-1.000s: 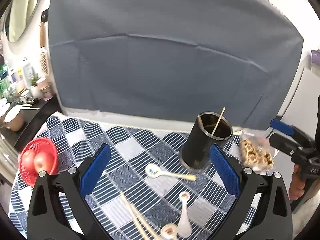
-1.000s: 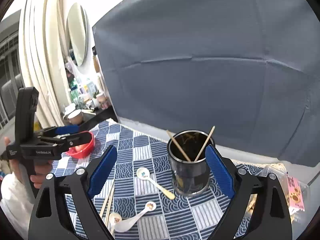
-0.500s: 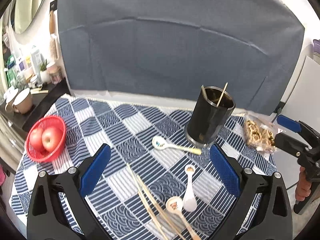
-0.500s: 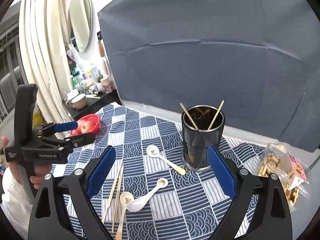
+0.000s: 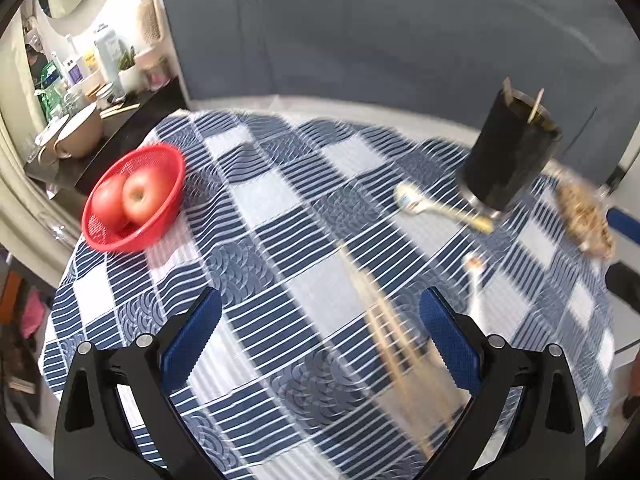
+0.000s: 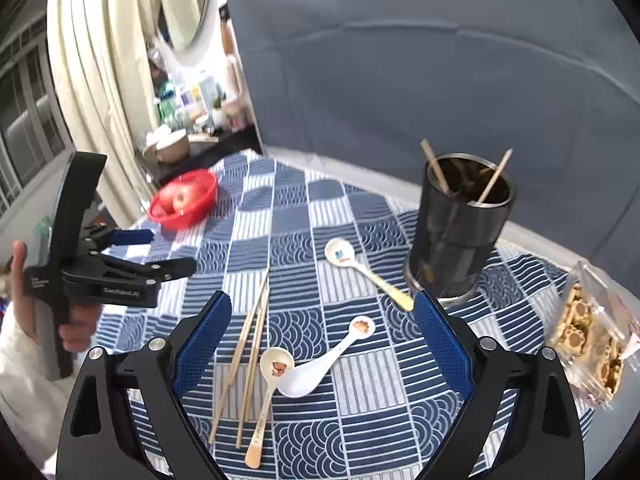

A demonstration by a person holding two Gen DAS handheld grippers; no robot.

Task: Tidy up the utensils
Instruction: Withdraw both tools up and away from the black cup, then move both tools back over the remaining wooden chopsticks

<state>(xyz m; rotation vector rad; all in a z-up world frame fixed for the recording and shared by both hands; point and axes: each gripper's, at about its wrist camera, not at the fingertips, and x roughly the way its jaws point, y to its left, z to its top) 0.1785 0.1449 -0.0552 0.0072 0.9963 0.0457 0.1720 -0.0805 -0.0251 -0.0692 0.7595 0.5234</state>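
At lower centre of the right wrist view, loose utensils lie on a blue-and-white patterned tablecloth (image 6: 304, 208). Three pale wooden chopsticks (image 6: 250, 344) lie nearly parallel, running from the lower left up toward the centre. Just right of them a tan-handled spoon (image 6: 268, 392) with a paw print in its bowl lies with the handle toward the bottom edge; its bowl touches the broad end of a white ladle-shaped spoon (image 6: 320, 364), whose small end also bears a paw print. Further up, apart from these, a white spoon with a yellow handle tip (image 6: 366, 272) points toward the base of a dark cylindrical holder (image 6: 456, 236). The holder stands upright at centre right and contains two chopsticks (image 6: 494, 178) leaning against its rim.

The right gripper (image 6: 320, 332) frames the loose utensils, its blue-padded jaws spread wide and holding nothing. The left gripper (image 6: 160, 250), held in a hand (image 6: 76, 324) at the left edge, has its jaws parted with nothing between them; in the blurred left wrist view it (image 5: 320, 336) likewise appears wide open and empty.

A red basket (image 6: 184, 200) with apples sits at upper left of the cloth, and a clear bag of biscuits (image 6: 588, 336) lies at the right edge.
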